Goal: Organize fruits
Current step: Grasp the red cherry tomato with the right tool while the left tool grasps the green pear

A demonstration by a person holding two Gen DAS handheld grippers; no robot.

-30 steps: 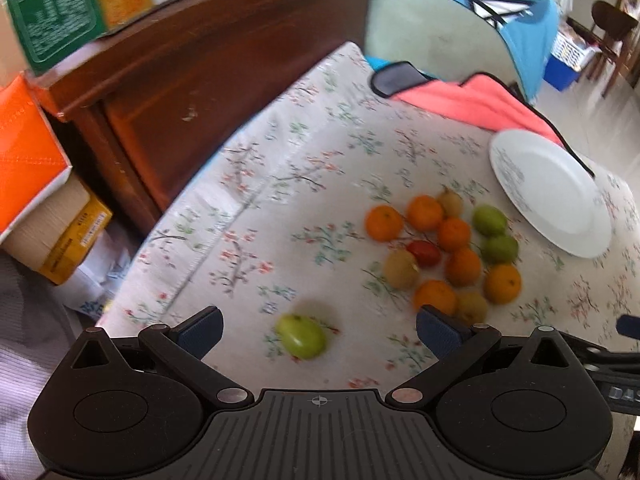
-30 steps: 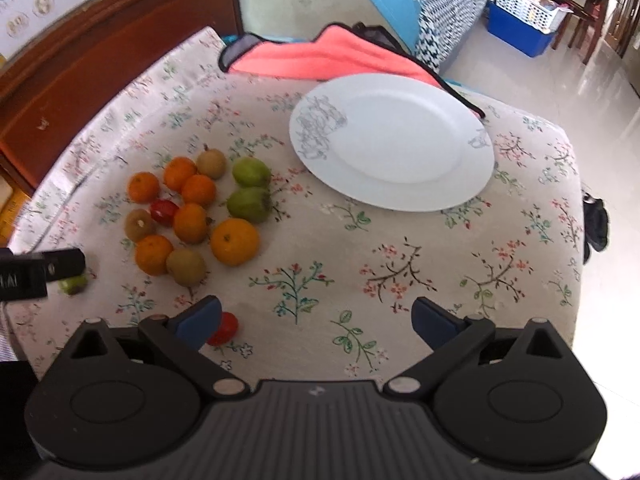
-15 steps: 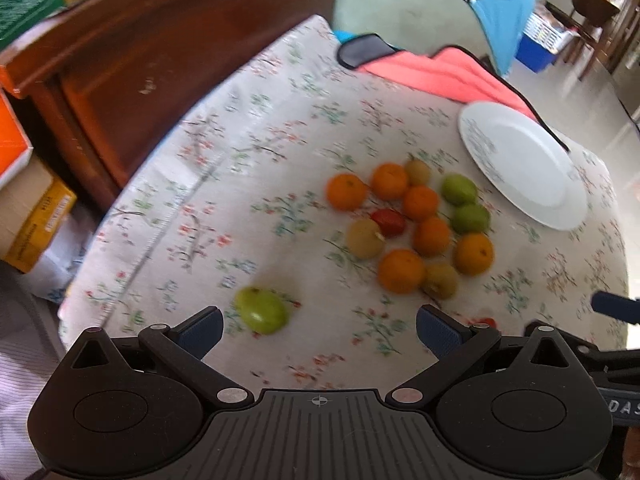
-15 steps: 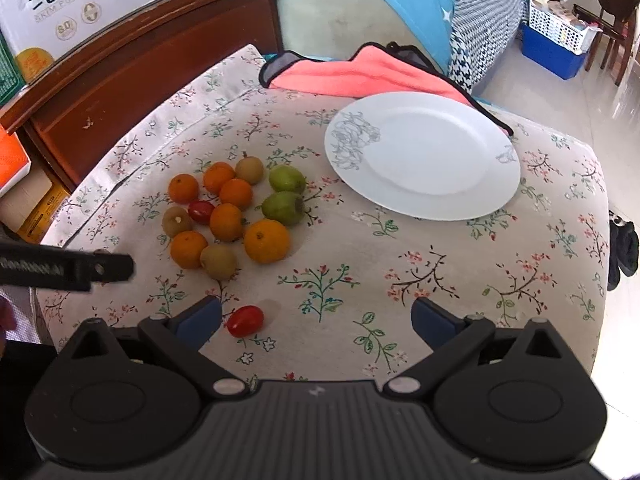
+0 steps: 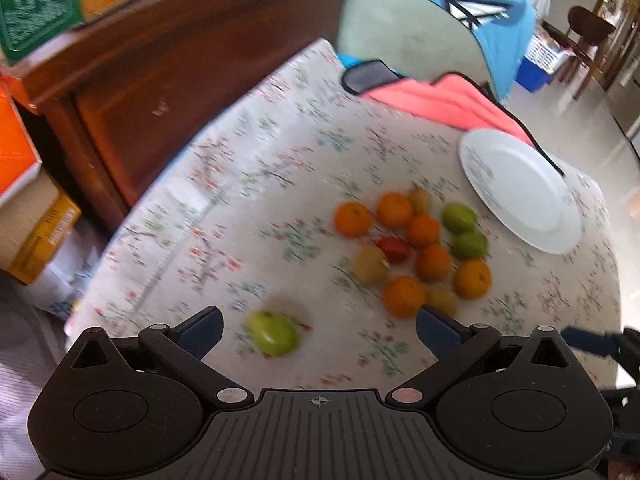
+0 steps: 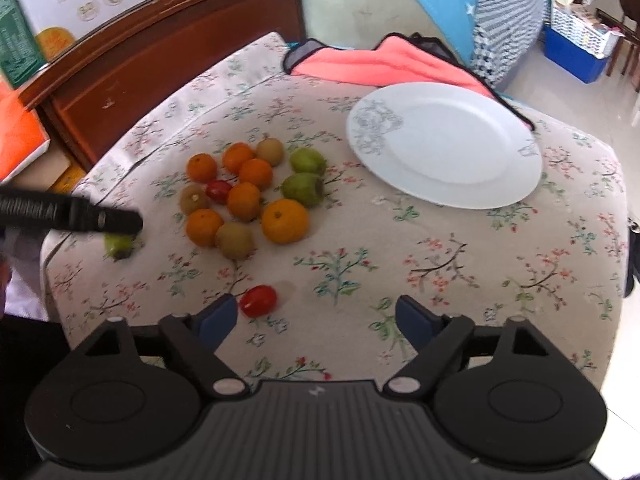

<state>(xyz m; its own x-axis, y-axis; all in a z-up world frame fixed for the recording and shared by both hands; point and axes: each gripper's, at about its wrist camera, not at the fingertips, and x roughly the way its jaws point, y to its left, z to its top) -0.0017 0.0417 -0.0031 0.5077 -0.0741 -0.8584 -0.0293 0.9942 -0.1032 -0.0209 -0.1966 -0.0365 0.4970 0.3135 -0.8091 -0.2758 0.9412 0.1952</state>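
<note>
Left wrist view, left claw [image 5: 318, 326] spread wide, empty, lone green fruit [image 5: 273, 333] between its fingers, fruit cluster [image 5: 416, 248] at two o'clock, right wrist view, right claw [image 6: 316, 316] closing, empty, red tomato [image 6: 259, 300] beside its left finger, white plate [image 6: 444, 144] at one o'clock on floral table [image 6: 440, 264].

right gripper [image 6: 316, 316] closing, small red tomato [image 6: 258, 300] beside its left finger.

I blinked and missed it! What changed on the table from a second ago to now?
The right gripper has narrowed and its jaws are closing, with nothing between them yet; the small red tomato sits just ahead of its left finger. Nothing was picked up or let go. The left gripper stays open near the lone green fruit. The pile of oranges and the white plate lie as before.
</note>
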